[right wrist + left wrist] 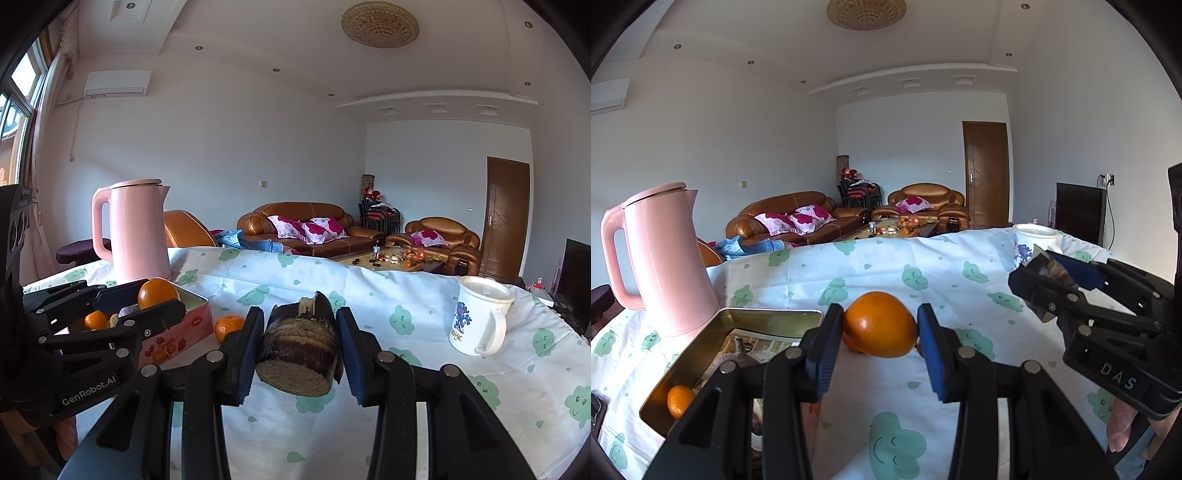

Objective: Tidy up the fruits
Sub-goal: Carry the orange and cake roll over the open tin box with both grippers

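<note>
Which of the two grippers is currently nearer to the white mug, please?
Right. The right gripper, shut on a dark fruit piece, is beside the white mug; the left gripper, holding an orange, is over by the tin.

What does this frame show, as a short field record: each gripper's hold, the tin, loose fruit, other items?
left gripper: shut on an orange, lifted beside the tin
right gripper: shut on a dark cut stalk piece, possibly sugarcane
tin: open, one small mandarin inside
loose fruit: mandarin on the cloth beside the tin
other items: pink kettle, white mug
surface: cloud-print tablecloth
</note>
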`<state>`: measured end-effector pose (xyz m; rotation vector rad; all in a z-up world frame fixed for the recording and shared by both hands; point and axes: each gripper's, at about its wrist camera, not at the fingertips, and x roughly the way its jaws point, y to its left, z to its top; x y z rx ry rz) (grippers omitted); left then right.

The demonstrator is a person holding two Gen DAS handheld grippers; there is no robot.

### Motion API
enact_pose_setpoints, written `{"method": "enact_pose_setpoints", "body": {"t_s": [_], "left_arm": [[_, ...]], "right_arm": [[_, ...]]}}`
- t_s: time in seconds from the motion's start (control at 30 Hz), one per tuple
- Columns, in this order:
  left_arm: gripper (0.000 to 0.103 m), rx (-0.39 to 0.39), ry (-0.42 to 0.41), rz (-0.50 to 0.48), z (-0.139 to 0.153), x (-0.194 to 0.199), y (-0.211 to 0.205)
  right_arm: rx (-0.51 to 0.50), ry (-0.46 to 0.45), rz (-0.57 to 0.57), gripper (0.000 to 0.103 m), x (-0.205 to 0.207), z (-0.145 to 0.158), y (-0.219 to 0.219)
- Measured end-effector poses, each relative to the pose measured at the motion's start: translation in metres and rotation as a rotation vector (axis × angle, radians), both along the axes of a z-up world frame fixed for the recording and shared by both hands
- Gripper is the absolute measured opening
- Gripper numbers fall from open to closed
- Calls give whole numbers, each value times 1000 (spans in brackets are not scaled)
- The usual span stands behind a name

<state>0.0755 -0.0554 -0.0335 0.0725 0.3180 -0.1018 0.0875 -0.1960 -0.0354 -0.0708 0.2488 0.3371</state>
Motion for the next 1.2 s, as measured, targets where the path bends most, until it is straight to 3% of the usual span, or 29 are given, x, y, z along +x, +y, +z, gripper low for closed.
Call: {"method": "enact_pose_setpoints", "body": {"t_s": [1.2], "left_arm": [[43,-40,74,81,-1,-6,59]], "right_arm": [[-38,56,130,43,11,-1,72]]}}
